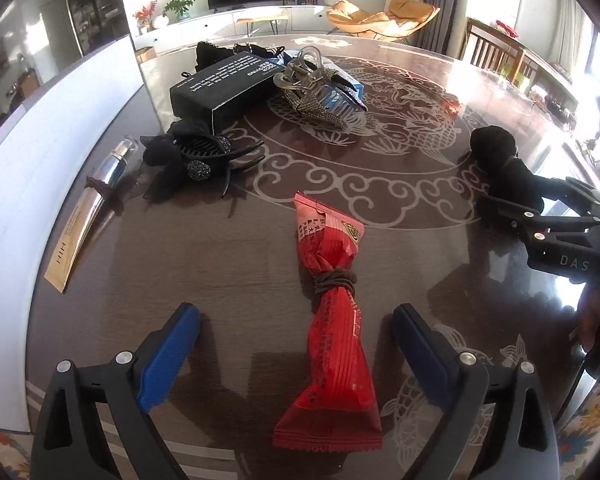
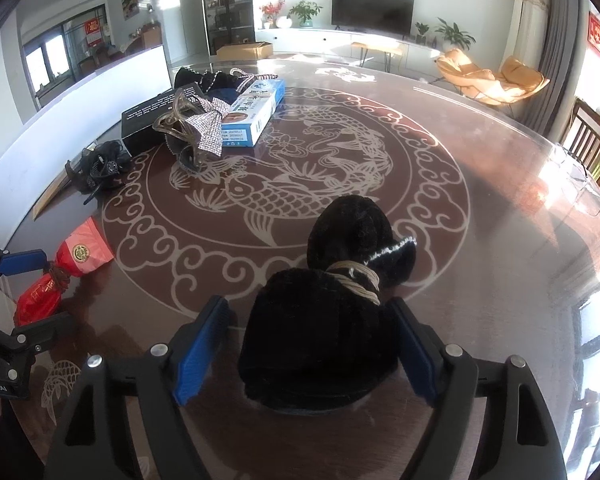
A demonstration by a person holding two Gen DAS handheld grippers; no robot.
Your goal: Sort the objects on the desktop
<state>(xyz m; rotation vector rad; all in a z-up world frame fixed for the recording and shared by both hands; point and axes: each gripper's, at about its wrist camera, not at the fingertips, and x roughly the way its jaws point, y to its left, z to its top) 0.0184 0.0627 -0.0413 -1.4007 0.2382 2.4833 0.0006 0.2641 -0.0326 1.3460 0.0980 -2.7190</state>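
Observation:
A red snack packet [image 1: 329,320], tied round its middle with a dark band, lies on the table between the open blue pads of my left gripper [image 1: 296,320]; it also shows in the right wrist view [image 2: 60,276]. A black fuzzy bundle [image 2: 332,320], tied with a pale cord, lies between the open pads of my right gripper [image 2: 308,316]. The right pad looks close to the bundle and the left pad stands apart from it. In the left wrist view the bundle [image 1: 500,160] sits at the far right in front of the right gripper.
At the back left lie a black box [image 1: 220,84], a blue-white box [image 2: 256,114], a rhinestone hair clip [image 1: 320,92], a black bow claw clip [image 1: 196,160] and a gold-silver tube [image 1: 88,208]. A white board [image 1: 40,128] lines the table's left edge.

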